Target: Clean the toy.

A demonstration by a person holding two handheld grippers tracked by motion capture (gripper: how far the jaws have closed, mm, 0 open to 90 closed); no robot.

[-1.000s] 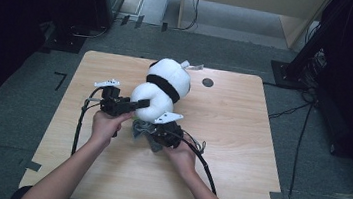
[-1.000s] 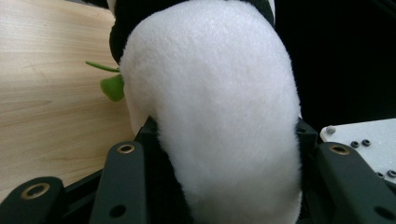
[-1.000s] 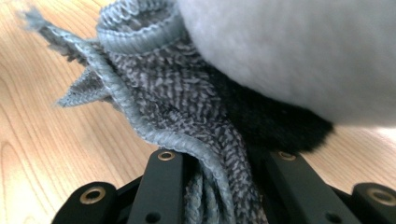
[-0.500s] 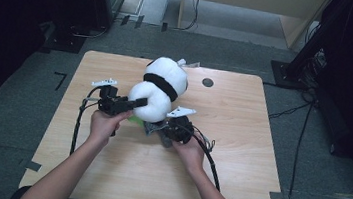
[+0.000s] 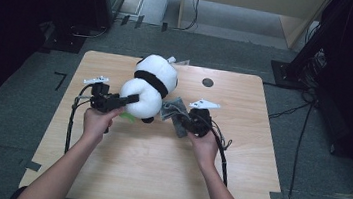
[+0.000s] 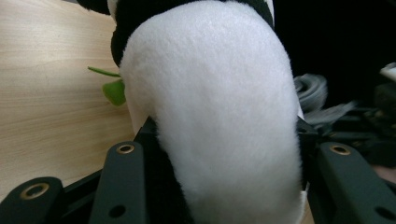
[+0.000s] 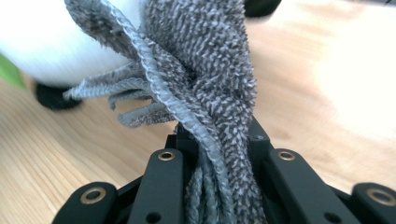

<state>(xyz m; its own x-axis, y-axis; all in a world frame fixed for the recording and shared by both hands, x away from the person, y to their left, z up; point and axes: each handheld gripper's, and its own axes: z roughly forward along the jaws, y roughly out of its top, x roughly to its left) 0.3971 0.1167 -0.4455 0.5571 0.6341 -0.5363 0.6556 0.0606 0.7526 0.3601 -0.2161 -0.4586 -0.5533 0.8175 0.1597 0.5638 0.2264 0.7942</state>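
Panda plush (image 5: pixel 148 88) squeezed in left jaws, grey cloth (image 7: pixel 205 74) clamped in right

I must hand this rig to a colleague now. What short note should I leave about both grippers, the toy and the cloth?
Left gripper: shut on the plush panda, which rests on the table.
Right gripper: shut on a bunched grey cloth, held just right of the panda's body.
Done: both things gripped.
Left: probably wiping the panda with the cloth; no wiping contact is visible yet.

Plush panda (image 6: pixel 215 116) cropped top and bottom
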